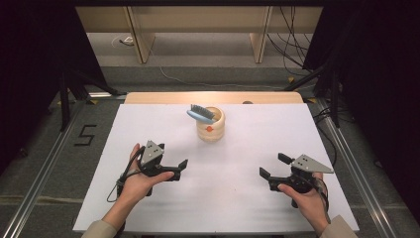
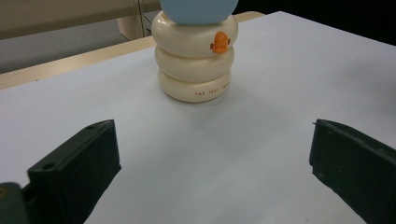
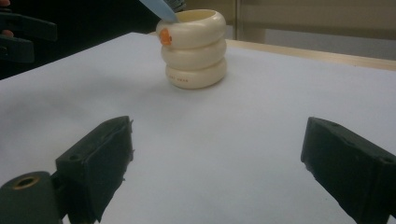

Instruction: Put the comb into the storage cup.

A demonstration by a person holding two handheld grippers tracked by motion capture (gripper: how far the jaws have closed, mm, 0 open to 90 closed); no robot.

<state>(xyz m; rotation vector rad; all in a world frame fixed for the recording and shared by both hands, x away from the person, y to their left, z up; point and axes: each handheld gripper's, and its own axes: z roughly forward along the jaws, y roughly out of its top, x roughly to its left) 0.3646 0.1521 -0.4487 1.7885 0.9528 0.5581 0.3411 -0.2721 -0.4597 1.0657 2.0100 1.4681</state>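
table [image 1: 148,208]: white top, wooden strip at far edge
cup [image 1: 211,127]: cream, ribbed, orange mark, far centre, upright
brush [image 1: 200,114]: blue, lay across cup rim
left gripper [image 1: 177,167]: jaws wide apart, empty, near cup
right gripper [image 1: 272,166]: jaws wide apart, empty, nothing between it and cup

Your left gripper [image 2: 212,163] hung with jaws spread wide over the white table [image 2: 280,74], facing a cream ringed holder [image 2: 196,63] bearing something pale blue [image 2: 198,10], perhaps a brush.
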